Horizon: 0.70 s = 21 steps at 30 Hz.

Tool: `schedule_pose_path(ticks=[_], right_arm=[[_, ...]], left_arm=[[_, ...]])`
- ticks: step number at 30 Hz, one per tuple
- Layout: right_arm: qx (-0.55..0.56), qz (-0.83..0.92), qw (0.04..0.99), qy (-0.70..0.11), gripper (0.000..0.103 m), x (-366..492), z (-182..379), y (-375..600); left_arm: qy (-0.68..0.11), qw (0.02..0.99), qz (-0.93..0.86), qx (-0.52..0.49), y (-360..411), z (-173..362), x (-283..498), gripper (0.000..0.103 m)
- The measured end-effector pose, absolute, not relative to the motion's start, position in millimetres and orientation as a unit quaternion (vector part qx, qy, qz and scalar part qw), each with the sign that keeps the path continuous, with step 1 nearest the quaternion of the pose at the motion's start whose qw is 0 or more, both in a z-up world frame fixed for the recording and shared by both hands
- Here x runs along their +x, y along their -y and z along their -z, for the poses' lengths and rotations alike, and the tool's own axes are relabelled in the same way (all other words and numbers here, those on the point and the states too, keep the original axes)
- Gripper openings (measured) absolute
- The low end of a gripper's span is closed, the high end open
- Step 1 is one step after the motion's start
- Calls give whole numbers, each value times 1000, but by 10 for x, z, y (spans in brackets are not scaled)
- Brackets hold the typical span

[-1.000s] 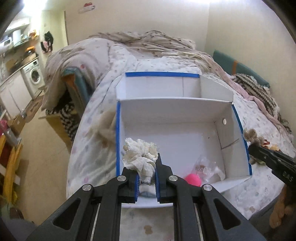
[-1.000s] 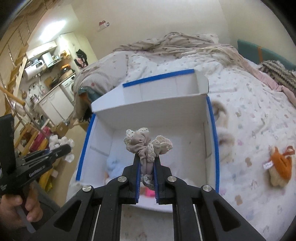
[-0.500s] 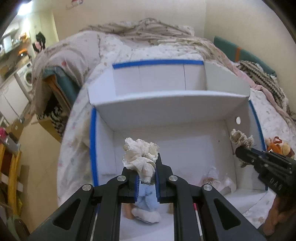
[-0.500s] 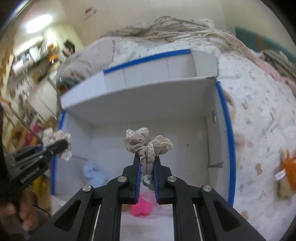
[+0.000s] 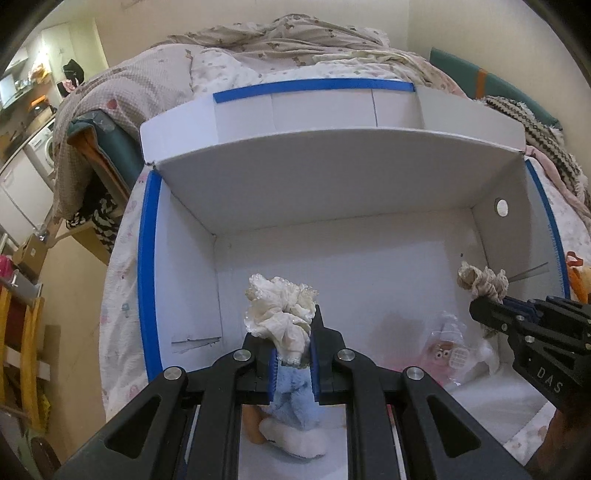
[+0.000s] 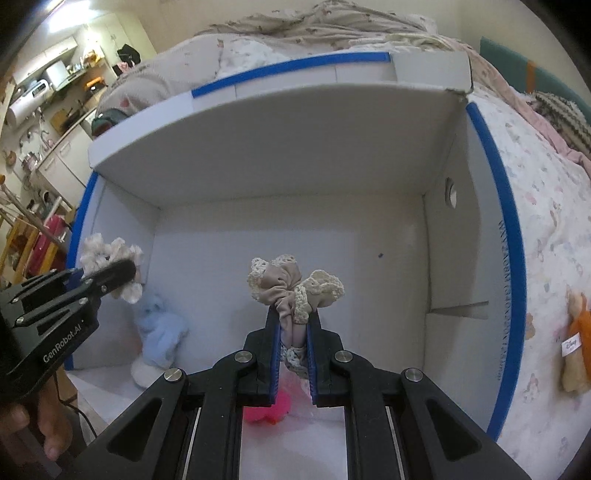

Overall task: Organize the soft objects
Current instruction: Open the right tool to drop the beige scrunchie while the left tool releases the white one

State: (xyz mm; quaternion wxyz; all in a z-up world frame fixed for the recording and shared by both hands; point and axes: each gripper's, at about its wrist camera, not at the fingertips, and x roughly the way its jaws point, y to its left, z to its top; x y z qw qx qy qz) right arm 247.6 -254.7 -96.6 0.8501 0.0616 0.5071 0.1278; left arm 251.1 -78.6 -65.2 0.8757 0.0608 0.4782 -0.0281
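My left gripper is shut on a cream white scrunchie and holds it over the left part of the white box with blue-taped edges. My right gripper is shut on a beige scrunchie with lace trim, over the box's middle. In the box lie a light blue plush, a bright pink toy and a small toy in clear wrap. The right gripper also shows in the left wrist view, and the left gripper in the right wrist view.
The box stands on a bed with a patterned quilt. An orange-clad plush lies on the quilt right of the box. Crumpled blankets are piled behind. A kitchen area with a washing machine lies far left.
Both grippers have moved forward and down over the box, each still holding its scrunchie. The box now fills both views and the items on its floor show closer.
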Motion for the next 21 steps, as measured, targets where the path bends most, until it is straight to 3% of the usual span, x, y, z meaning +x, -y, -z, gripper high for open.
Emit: schedule_pose_path(ticks=[17, 20, 21], right_arm=[[79, -142, 845, -510, 18, 2438, 942, 2553], [86, -147, 847, -503, 32, 2434, 905, 2568], [90, -148, 847, -502, 47, 2431, 893, 2571]], left_arm=[[-503, 862, 17, 69, 788, 862, 2572, 17], [-504, 860, 21, 73, 812, 867, 2556, 19], [-504, 861, 22, 73, 815, 862, 2555, 24]])
